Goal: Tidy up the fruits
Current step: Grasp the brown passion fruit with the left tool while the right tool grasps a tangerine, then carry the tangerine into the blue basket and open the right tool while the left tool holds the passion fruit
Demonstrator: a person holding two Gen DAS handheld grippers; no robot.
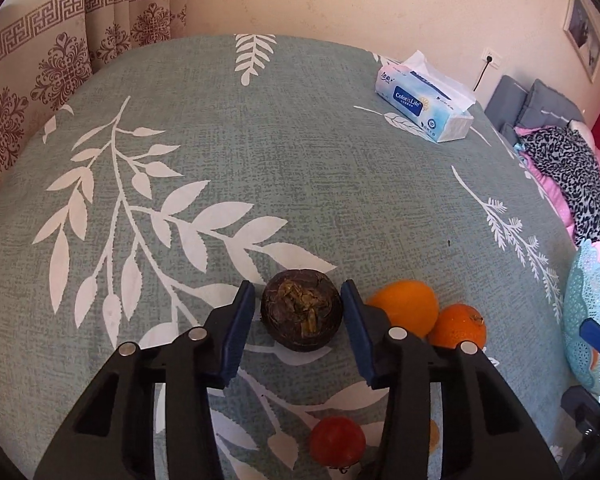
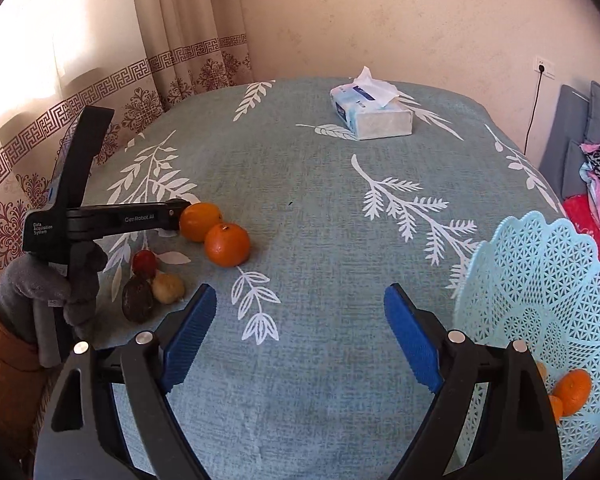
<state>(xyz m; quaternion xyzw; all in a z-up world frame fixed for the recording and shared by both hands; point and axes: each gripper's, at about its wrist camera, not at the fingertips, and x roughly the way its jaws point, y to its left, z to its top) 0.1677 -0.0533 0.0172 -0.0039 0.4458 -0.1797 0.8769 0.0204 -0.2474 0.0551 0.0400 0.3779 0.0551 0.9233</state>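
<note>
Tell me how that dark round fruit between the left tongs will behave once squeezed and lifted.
The dark fruit looks round, so it may roll on the tablecloth if nudged off-centre. Its rough, dull skin should probably grip the left tongs' ribbed pads without slipping. It appears firm-shelled, likely tolerating a moderate squeeze.

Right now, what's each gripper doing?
Left gripper: open, fingers either side of the dark round fruit, not clamped.
Right gripper: open, empty, beside the blue basket.

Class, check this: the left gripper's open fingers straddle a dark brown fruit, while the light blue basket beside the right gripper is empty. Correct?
Not quite. The light blue basket is not empty: the right wrist view shows oranges inside it. The rest holds: the left gripper straddles the dark brown fruit.
</note>
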